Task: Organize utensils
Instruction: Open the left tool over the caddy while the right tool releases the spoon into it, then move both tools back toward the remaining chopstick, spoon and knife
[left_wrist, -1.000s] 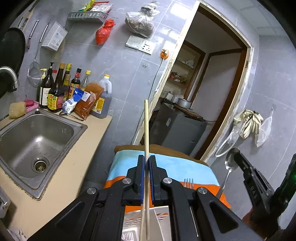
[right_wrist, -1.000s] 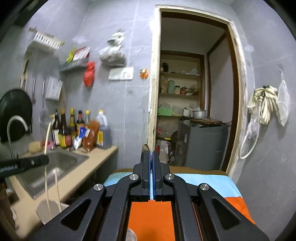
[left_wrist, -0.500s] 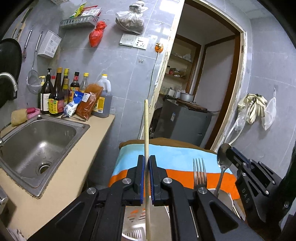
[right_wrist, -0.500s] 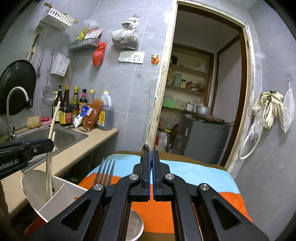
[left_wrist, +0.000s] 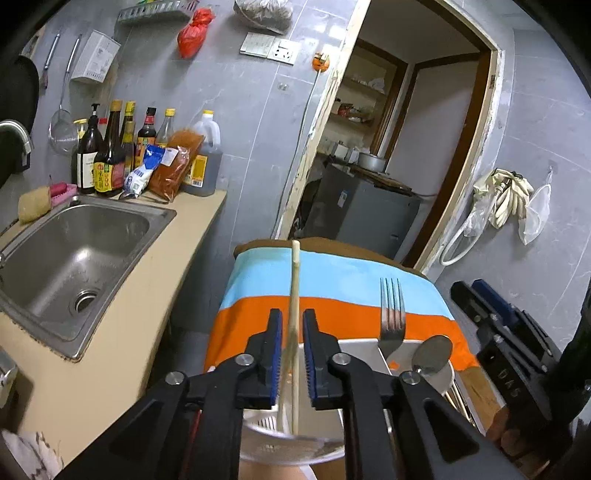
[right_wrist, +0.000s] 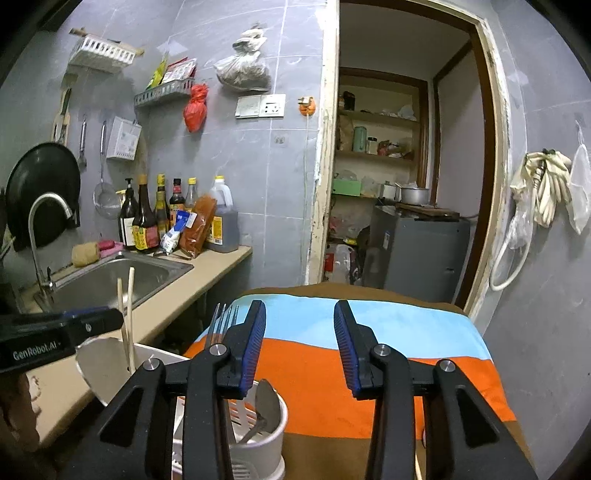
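We judge the chopsticks light, stiff and slippery, best pinched mid-shaft; the left tongs stand slightly spread around them, the right tongs spread empty.

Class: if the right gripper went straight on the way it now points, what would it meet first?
The right gripper, open and empty, points over the striped cloth. Probably that cloth first, as it looks tilted slightly downward; depth is unclear.
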